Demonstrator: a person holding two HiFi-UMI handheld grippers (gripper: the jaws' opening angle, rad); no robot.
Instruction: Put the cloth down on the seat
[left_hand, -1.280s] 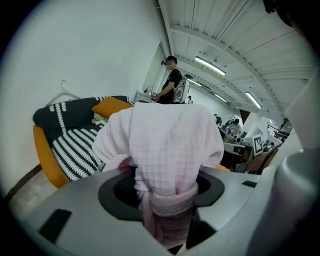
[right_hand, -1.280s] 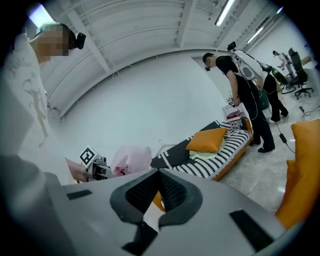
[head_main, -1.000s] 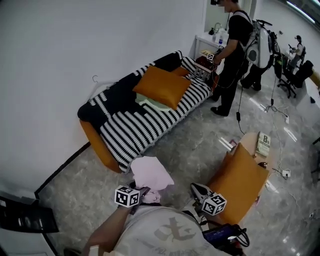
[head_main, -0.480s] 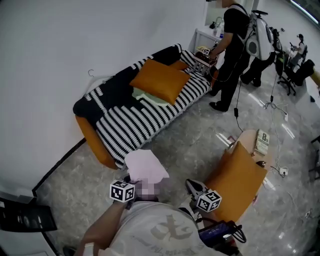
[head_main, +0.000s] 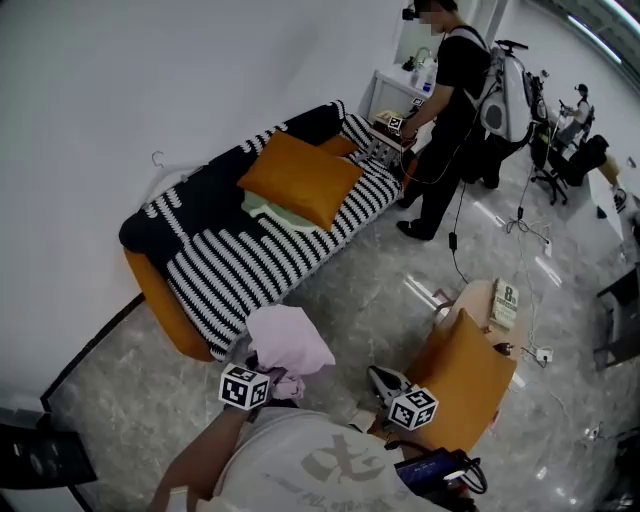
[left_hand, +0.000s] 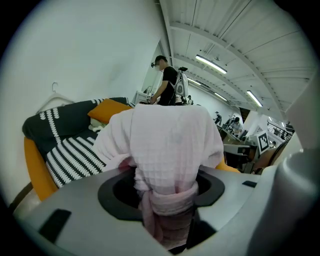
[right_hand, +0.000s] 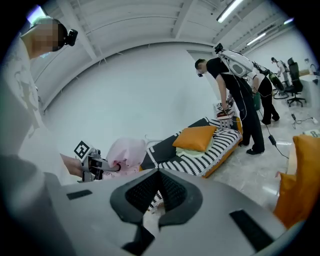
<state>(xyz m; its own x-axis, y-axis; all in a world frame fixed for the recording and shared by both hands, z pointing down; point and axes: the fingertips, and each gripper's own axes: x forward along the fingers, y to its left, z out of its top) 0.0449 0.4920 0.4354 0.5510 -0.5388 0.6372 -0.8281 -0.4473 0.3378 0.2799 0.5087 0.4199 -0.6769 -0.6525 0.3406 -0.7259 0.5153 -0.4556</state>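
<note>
A pink cloth (head_main: 288, 338) hangs bunched from my left gripper (head_main: 278, 378), which is shut on it just off the near end of the sofa (head_main: 235, 262). In the left gripper view the cloth (left_hand: 167, 150) is pinched between the jaws and drapes over them, hiding the tips. The sofa (left_hand: 70, 150) has a black-and-white striped cover and an orange cushion (head_main: 300, 178) lying on its seat. My right gripper (head_main: 386, 379) hovers to the right of the cloth, shut and holding nothing. From the right gripper view, the left gripper (right_hand: 92, 167) holds the cloth (right_hand: 127, 152) in front of the sofa (right_hand: 200, 155).
A person in black with a backpack (head_main: 445, 110) stands at the sofa's far end. An orange chair (head_main: 470, 375) is close on my right, with a small table and book (head_main: 502, 305) beyond it. A white wall (head_main: 120, 90) runs behind the sofa. Cables lie on the grey floor.
The sofa has drawn closer and shifted left in the head view. The left gripper still holds the pink cloth, now nearer the sofa's near end.
</note>
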